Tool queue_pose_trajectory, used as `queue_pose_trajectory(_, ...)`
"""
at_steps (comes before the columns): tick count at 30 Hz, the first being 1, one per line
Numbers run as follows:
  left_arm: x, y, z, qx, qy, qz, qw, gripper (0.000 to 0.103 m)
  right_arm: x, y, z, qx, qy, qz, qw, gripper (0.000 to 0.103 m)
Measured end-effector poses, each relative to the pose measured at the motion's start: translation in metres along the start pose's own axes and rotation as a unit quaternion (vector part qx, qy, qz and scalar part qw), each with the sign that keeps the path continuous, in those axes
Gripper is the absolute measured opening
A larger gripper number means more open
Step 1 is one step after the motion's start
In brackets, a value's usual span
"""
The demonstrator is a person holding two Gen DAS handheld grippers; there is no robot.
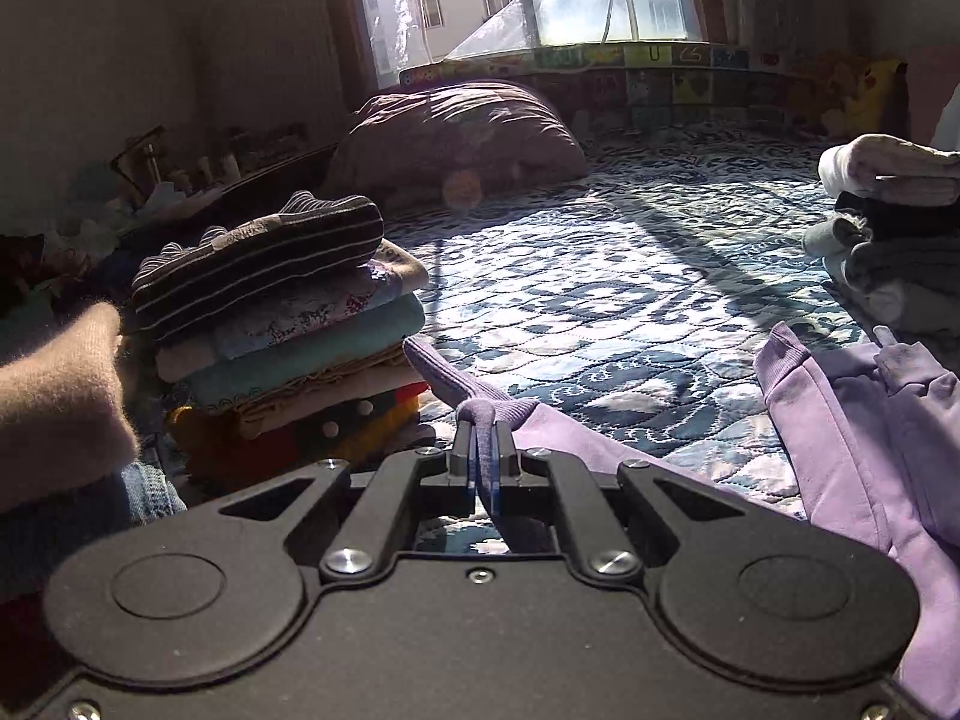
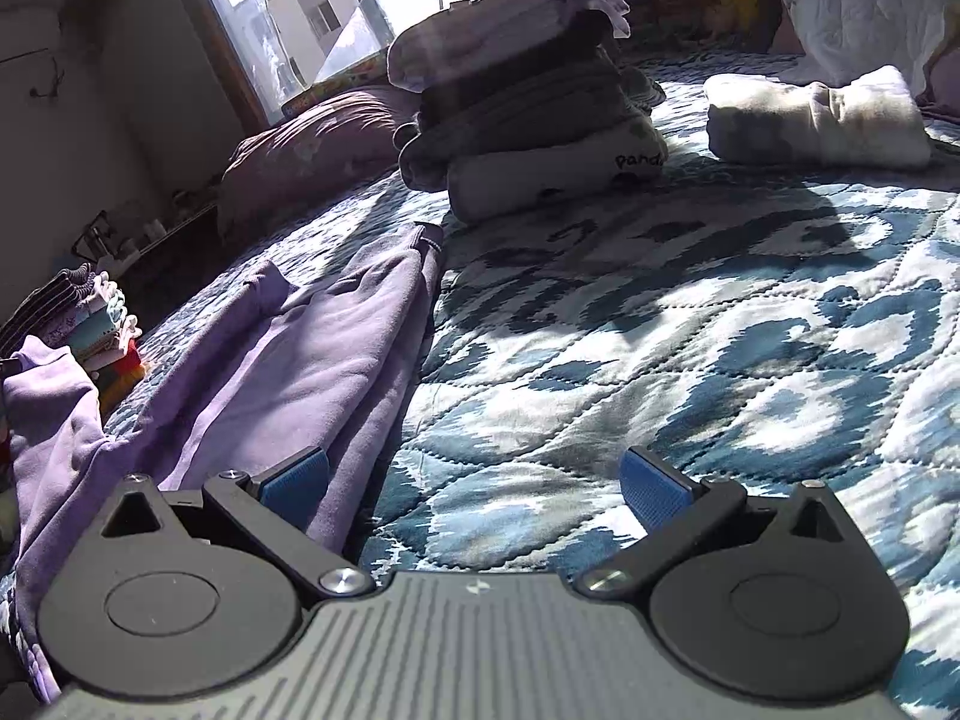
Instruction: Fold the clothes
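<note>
Currently, L to R: pink sleeve (image 1: 54, 402) at 9 o'clock; stack of folded clothes (image 1: 288, 324) beside it on the blue quilt (image 1: 600, 300). Left gripper (image 1: 483, 450): jaws narrow, pinched on ribbed cuff of the purple garment (image 1: 870, 420), which lies on the quilt toward 3 o'clock. Right gripper (image 2: 477, 483): jaws wide, nothing held, just above quilt, garment at its 9 o'clock. Grey folded pile (image 2: 528, 96) at 12; white folded piece (image 2: 816, 120) at 1.

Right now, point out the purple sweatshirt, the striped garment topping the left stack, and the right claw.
Purple cotton sweatshirt (image 2: 288, 360), right wrist view: flat body panel.
Dark striped knit garment (image 1: 264, 264), left wrist view: its folded upper face.
Right claw (image 2: 474, 480), right wrist view: midway between its open blue-padded fingers.
</note>
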State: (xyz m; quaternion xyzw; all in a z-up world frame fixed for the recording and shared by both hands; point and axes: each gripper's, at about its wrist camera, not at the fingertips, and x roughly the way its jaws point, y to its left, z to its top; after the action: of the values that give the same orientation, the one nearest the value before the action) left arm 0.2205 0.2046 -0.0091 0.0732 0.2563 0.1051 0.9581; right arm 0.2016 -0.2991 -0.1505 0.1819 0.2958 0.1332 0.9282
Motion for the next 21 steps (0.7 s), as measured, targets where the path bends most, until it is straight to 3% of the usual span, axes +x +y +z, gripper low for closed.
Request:
queue_pose_trajectory(10,-0.007,0.031,-0.045,0.008,0.019,0.067,0.9975,0.002,0.001,0.001,0.0,-0.002,0.0,-0.002,1.0,0.103)
queue_pose_trajectory(21,0.007,0.047,-0.097,-0.019,0.06,0.097,0.9933,0.002,0.001,0.002,-0.001,-0.007,0.0,-0.005,1.0,0.103)
